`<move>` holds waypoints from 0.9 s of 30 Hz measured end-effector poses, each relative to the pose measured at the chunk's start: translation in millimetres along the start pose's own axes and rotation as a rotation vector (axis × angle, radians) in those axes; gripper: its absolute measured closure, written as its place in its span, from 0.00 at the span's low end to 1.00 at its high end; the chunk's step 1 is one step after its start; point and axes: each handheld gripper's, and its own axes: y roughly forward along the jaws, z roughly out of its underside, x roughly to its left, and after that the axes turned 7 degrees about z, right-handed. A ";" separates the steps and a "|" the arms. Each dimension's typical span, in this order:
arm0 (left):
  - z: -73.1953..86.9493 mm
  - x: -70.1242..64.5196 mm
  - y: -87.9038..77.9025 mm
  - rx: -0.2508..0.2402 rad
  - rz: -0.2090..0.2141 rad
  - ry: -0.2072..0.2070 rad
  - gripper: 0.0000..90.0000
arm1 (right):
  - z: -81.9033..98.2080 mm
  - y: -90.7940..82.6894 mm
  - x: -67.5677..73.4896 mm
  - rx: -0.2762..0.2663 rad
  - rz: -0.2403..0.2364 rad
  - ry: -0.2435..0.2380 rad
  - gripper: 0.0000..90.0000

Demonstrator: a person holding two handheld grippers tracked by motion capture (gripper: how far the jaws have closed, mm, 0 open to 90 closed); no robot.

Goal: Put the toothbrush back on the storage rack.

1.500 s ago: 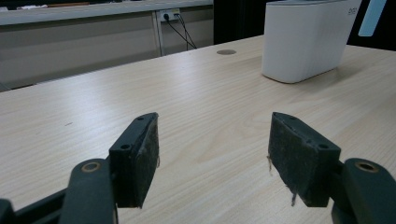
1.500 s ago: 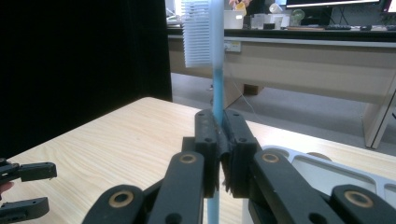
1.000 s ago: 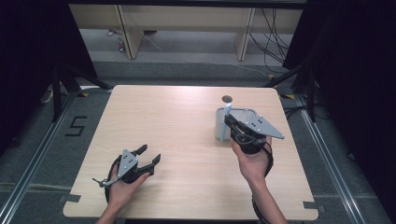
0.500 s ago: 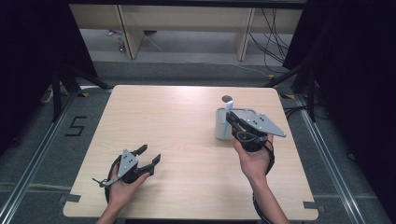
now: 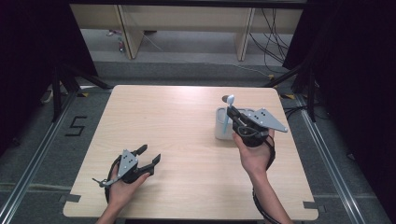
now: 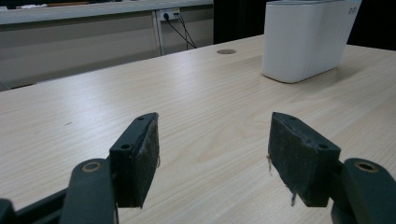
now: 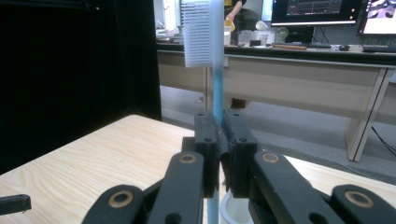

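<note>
At about seven o'clock on the table [image 5: 187, 121], the left gripper [image 5: 148, 156] is rested near the front edge, its jaws spread wide with nothing between them and pointed toward two o'clock. At about three o'clock, the right gripper [image 7: 219, 140] is clamped tight on the blue handle of an upright toothbrush [image 7: 205, 32], bristle head uppermost. The brush is held directly above the white holder [image 5: 222, 125], the hand raised behind it.
</note>
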 end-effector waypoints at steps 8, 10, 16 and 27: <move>0.0 0.0 -0.1 -0.001 0.000 0.001 0.38 | -5.4 3.6 -0.1 -0.006 0.002 0.008 0.95; 0.0 0.0 0.0 -0.001 0.000 0.000 0.38 | -6.9 4.7 -0.7 -0.008 0.001 0.000 0.95; 0.0 0.2 0.0 -0.001 0.000 -0.002 0.38 | -10.7 6.5 -1.7 -0.008 0.012 0.002 0.95; 0.0 0.3 0.0 -0.002 0.000 -0.004 0.38 | -16.8 11.7 -4.0 -0.015 0.022 0.009 0.95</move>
